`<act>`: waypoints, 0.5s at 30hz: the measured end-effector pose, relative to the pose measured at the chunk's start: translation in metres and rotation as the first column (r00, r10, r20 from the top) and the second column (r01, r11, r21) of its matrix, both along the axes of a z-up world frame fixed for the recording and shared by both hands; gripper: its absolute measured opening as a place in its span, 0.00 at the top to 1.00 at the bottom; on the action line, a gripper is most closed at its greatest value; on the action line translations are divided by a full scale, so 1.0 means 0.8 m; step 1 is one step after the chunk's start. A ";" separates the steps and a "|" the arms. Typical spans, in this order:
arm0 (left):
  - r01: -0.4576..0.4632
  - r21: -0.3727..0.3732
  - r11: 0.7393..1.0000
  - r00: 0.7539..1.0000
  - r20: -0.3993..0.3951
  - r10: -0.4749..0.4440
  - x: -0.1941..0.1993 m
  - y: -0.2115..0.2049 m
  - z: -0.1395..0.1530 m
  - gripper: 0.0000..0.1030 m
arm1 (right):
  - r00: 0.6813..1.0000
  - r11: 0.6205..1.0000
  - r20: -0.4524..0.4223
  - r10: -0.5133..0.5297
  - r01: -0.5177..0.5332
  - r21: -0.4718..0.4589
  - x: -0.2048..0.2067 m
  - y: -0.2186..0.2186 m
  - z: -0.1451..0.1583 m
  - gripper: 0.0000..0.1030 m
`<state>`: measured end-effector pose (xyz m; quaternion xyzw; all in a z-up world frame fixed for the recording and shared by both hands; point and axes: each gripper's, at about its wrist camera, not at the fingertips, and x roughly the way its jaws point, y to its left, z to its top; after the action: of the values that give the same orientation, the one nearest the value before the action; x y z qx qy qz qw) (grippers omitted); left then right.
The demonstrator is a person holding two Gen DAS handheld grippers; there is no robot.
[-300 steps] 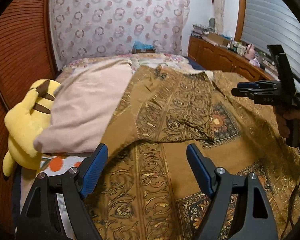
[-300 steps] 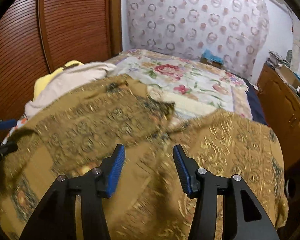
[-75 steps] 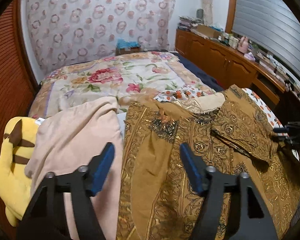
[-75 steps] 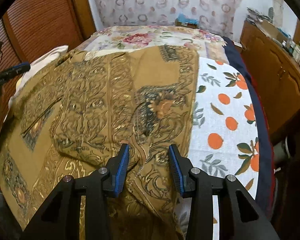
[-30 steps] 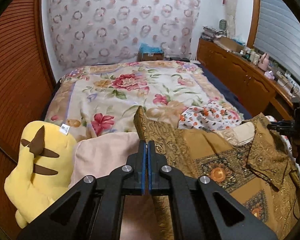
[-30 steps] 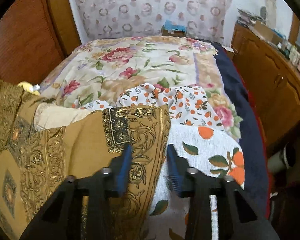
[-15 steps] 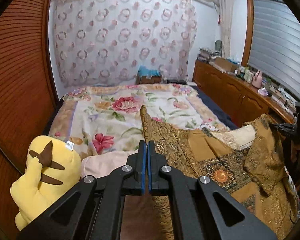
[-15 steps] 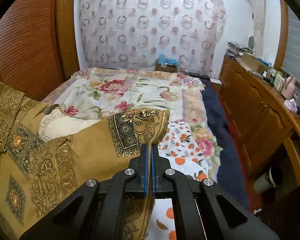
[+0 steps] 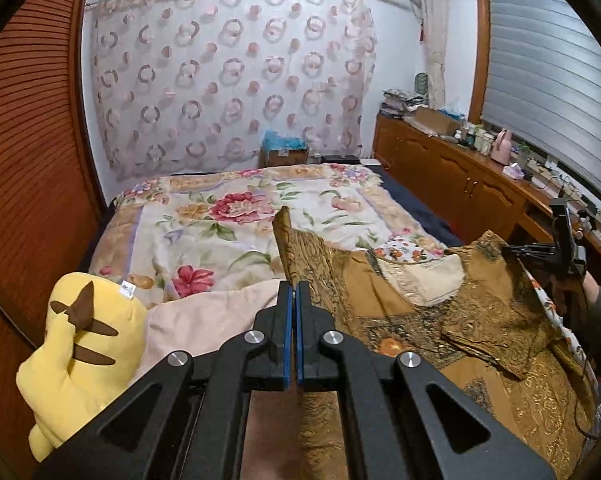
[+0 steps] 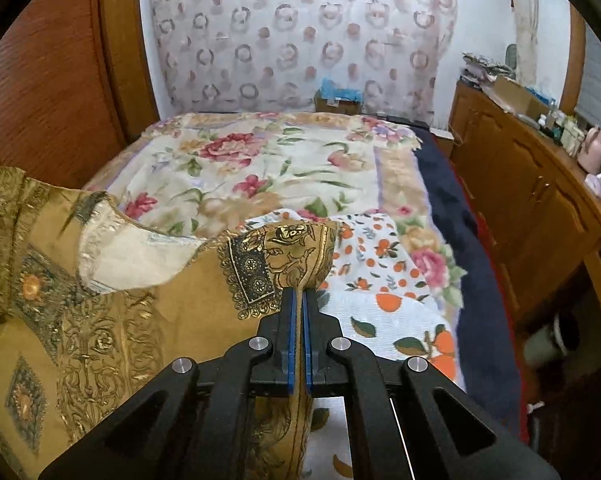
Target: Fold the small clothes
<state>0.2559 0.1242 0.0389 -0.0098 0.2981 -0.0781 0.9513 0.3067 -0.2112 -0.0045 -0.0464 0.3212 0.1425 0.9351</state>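
- Gold-brown brocade: the patterned garment (image 9: 420,312) is the piece being worked, and it hangs partly lifted above the bed (image 9: 228,216), strung between the two tools rather than lying flat.
- The left tool (image 9: 291,308) is clamped on one edge of the garment; a strip of the fabric stands up out of its closed blue pads in the left wrist view.
- The right tool (image 10: 298,312) is clamped on another corner, the one with the dark bordered panel; the cloth bunches just above its closed pads. In the left wrist view this tool (image 9: 540,249) shows at the far right, in a hand (image 9: 568,284).
- Between the grips the garment sags, its pale lining (image 10: 136,252) is turned out, and a flap lies doubled over near the right side. I see no neat fold in it.
- My reading: the grasp and the lift are done for this piece, and the fold itself is not yet made. What is left is to carry the held edge over, lay it down squarely, let go, and probably fold again to get a compact shape.
- A pale pink cloth (image 9: 204,316) lies crumpled on the bed beside the yellow plush toy (image 9: 80,356), and an orange-print white cloth (image 10: 380,300) lies under the right tool. Neither looks folded; whether they belong to the task I cannot tell.
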 end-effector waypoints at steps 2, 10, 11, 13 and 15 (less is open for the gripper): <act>0.006 -0.006 1.000 1.000 0.012 -0.006 -0.011 -0.001 0.002 0.98 | 0.999 0.999 0.038 0.034 -0.035 0.037 -0.013 -0.004 0.010 0.98; 0.011 -0.027 1.000 0.999 0.048 -0.010 -0.097 -0.003 0.000 0.98 | 0.978 0.988 0.178 0.105 -0.123 0.093 -0.111 -0.025 0.055 0.98; 0.010 -0.026 1.000 0.999 0.045 -0.009 -0.110 -0.002 -0.004 0.98 | 0.976 0.986 0.188 0.113 -0.133 0.097 -0.125 -0.027 0.056 0.98; 0.000 -0.024 1.000 0.999 0.042 0.001 -0.132 0.001 -0.012 0.98 | 0.969 0.982 0.204 0.136 -0.159 0.102 -0.149 -0.029 0.057 0.98; -0.009 -0.025 1.000 0.999 0.038 0.010 -0.151 0.003 -0.020 0.97 | 0.964 0.979 0.218 0.154 -0.179 0.101 -0.175 -0.031 0.057 0.98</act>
<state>0.1348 0.1266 0.0233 -0.0217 0.2789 -0.0774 0.9570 0.1668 -0.2361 0.0412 -0.0315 0.2070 0.2340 0.9494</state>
